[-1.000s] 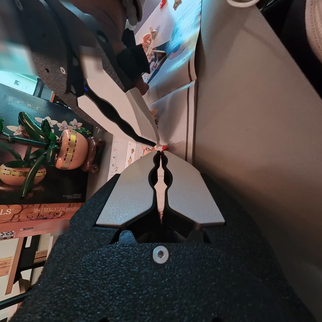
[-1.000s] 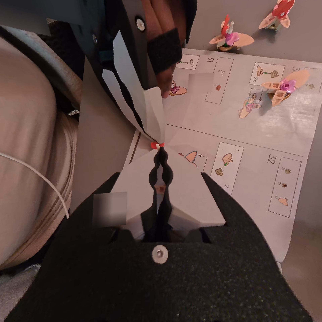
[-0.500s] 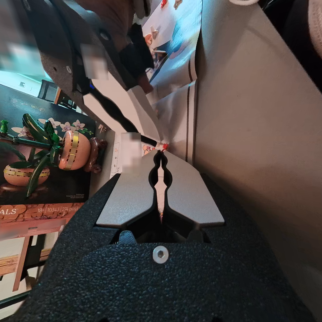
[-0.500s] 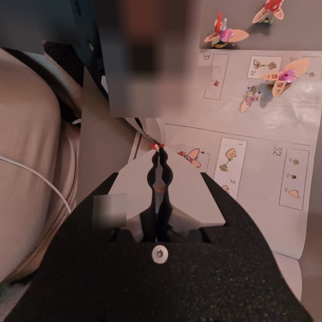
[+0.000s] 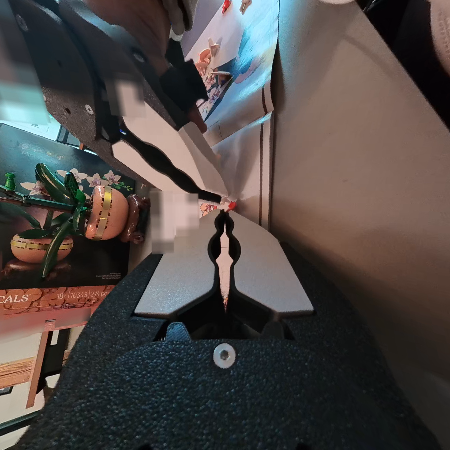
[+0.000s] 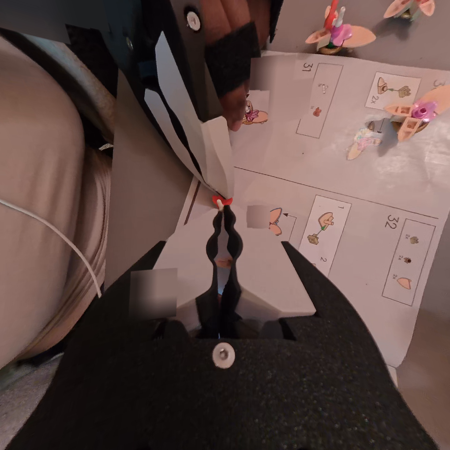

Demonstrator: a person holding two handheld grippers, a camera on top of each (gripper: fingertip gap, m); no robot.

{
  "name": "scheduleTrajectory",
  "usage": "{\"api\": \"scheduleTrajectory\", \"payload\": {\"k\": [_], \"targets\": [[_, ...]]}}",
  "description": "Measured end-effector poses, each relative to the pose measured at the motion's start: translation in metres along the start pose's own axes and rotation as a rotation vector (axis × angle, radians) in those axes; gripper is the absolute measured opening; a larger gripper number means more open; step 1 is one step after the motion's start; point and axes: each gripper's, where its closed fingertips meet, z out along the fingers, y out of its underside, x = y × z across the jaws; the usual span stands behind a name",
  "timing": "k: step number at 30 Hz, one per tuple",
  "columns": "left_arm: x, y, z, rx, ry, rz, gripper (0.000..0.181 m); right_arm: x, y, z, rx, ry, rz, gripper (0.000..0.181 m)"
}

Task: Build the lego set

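My two grippers meet tip to tip above the open instruction booklet (image 6: 365,170). My left gripper (image 5: 223,212) is shut on a small red piece (image 5: 232,206). In the right wrist view it comes in from the top (image 6: 225,194), with the red piece (image 6: 222,200) at its tips. My right gripper (image 6: 222,212) is shut on a small white peg (image 6: 220,205) that touches the red piece. In the left wrist view it comes in from the upper left (image 5: 220,198), with the white peg (image 5: 222,201) at its tips.
Two peach and pink flower builds (image 6: 338,36) (image 6: 414,114) stand on and beside the booklet. The dark set box (image 5: 60,267) stands at the left, with a peach pot and green stems (image 5: 107,214) in front of it. A beige wall (image 5: 353,219) runs along the right. Less than 4 cm separates the two grippers' tips.
Both grippers stay shut and tip to tip on the red piece and the white peg. The views have shifted slightly, and the hand on the other gripper has moved a little.
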Motion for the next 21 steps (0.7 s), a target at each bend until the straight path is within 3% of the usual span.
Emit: {"api": "scheduleTrajectory", "payload": {"k": [13, 21], "targets": [[-0.0009, -0.0008, -0.0004, -0.027, -0.042, 0.072, 0.000, -0.0001, 0.0031, 0.0037, -0.067, 0.237, -0.010, 0.001], [-0.0016, -0.0007, -0.0004, -0.033, -0.045, 0.068, 0.000, 0.0002, 0.0020, 0.0057, -0.068, 0.239, 0.020, 0.002]]}}
